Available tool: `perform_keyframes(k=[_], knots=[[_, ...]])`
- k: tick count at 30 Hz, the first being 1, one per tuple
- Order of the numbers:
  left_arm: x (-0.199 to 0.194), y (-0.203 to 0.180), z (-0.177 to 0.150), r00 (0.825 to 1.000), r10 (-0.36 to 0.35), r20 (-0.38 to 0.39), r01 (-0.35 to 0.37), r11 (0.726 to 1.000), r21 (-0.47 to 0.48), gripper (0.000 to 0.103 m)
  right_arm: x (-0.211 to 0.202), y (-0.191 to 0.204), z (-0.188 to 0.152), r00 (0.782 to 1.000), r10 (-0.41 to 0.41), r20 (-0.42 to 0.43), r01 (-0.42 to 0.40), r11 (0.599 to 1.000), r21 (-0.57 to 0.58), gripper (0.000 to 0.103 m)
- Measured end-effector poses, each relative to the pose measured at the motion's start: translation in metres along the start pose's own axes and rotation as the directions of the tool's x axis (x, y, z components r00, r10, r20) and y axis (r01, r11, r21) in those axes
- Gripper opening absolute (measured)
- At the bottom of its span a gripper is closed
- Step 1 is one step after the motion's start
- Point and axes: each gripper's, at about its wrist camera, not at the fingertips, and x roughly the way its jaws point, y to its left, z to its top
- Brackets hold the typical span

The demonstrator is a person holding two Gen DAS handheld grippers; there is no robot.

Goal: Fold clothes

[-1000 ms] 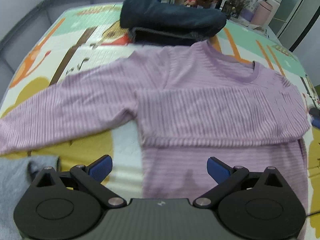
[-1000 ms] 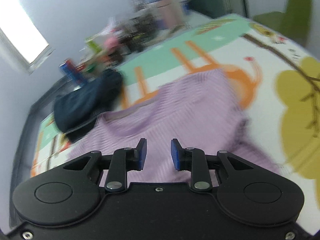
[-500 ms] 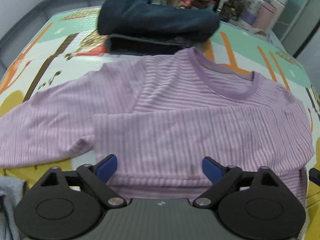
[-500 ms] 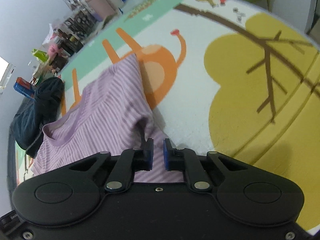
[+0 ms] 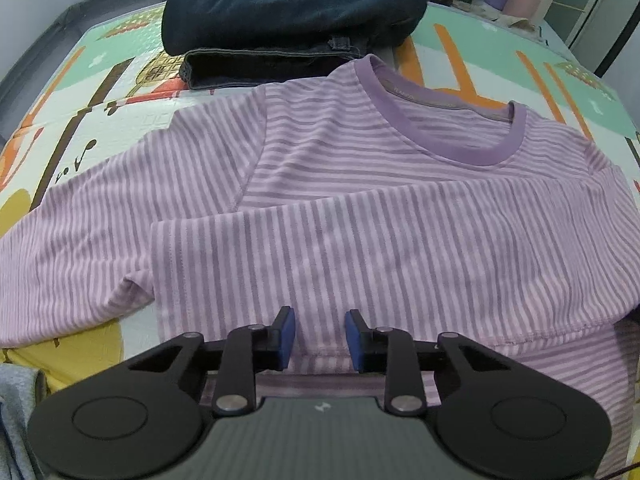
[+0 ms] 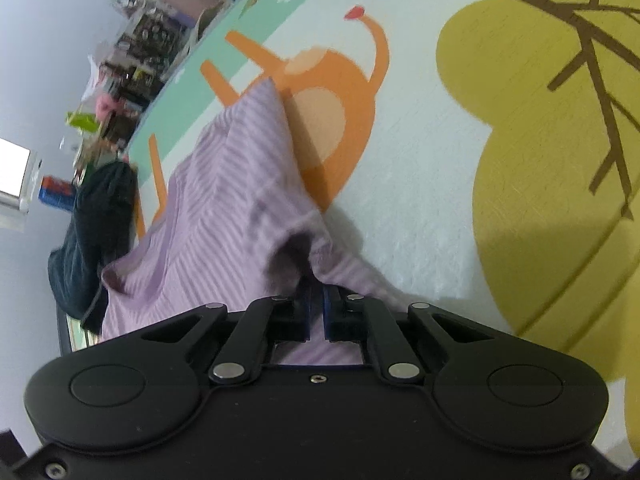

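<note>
Left wrist view: your left hand-held gripper [image 5: 320,338] is closing over the striped purple sweater's [image 5: 360,216] folded hem, straight ahead; your right hand-held gripper [image 6: 316,312] already pinches its edge.

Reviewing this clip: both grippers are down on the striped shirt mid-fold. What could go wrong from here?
1. The left gripper is closing on the shirt just past the folded sleeve's cuff edge; it may pinch one layer only, and the fold slips apart.
2. The right gripper pinches a bunched shirt edge; lifting could drag the flat part askew.
3. The dark clothes pile touches the shirt's shoulder; a fold that way may snag it.
</note>
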Motion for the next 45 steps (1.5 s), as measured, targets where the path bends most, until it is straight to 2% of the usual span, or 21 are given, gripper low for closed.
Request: perform_keyframes(k=[3,7,16,18,22,26,30,32,34,36,40,43,45], knots=[[0.001,0.004,0.001,1.000,0.006,-0.007,-0.007,1.000,-0.019,0.033,-0.001,-0.003,0.009,0.999,-0.023,0.039,0.022,1.000,0.016,0.006],[0.002,0.006,0.002,1.000,0.012,-0.011,-0.012,1.000,-0.025,0.034,-0.002,-0.011,0.019,0.996,-0.058,0.067,0.055,0.997,0.048,0.000],[-0.001,0.009,0.004,1.000,0.017,-0.020,-0.017,0.999,-0.038,0.037,-0.017,-0.023,0.019,0.992,-0.087,0.088,0.076,0.990,0.116,0.002],[-0.006,0.008,0.005,1.000,0.015,-0.011,-0.015,0.999,-0.036,0.037,-0.030,-0.021,0.020,0.989,-0.077,0.127,0.062,0.991,0.115,0.002],[-0.018,-0.004,0.010,0.999,-0.019,0.032,0.019,1.000,-0.009,0.037,-0.051,0.002,0.029,0.982,0.004,0.189,-0.011,0.999,0.038,0.002],[-0.015,-0.017,0.013,0.999,-0.019,0.037,0.018,1.000,0.017,0.037,-0.047,0.033,0.038,0.984,0.055,0.170,-0.048,0.998,-0.043,0.002],[0.001,-0.016,0.011,1.000,0.019,-0.002,-0.019,1.000,0.009,0.037,-0.017,0.045,0.038,0.995,0.027,0.091,-0.021,0.998,-0.062,0.002],[0.006,-0.010,0.009,1.000,0.023,-0.009,-0.023,1.000,-0.006,0.044,-0.004,0.041,0.036,0.998,0.000,0.059,0.003,0.999,-0.049,0.002],[0.007,-0.005,0.008,1.000,0.030,-0.008,-0.030,0.999,-0.018,0.058,0.008,0.031,0.035,0.997,-0.053,0.048,0.054,0.998,-0.032,0.001],[0.009,0.000,0.008,0.999,0.035,-0.016,-0.036,0.999,-0.030,0.063,0.013,0.017,0.036,0.997,-0.066,0.050,0.066,0.998,-0.001,0.000],[0.009,0.006,0.009,0.999,0.039,-0.018,-0.040,0.998,-0.054,0.063,0.013,-0.001,0.043,0.997,-0.052,0.060,0.049,0.997,0.051,0.000],[0.007,0.005,0.009,0.998,0.053,-0.017,-0.054,0.997,-0.053,0.062,0.007,-0.004,0.051,0.985,-0.131,0.108,0.128,0.991,0.040,0.003],[0.003,0.004,0.009,0.998,0.066,-0.018,-0.067,0.996,-0.053,0.057,0.000,-0.010,0.055,0.990,-0.085,0.111,0.079,0.995,0.062,0.003]])
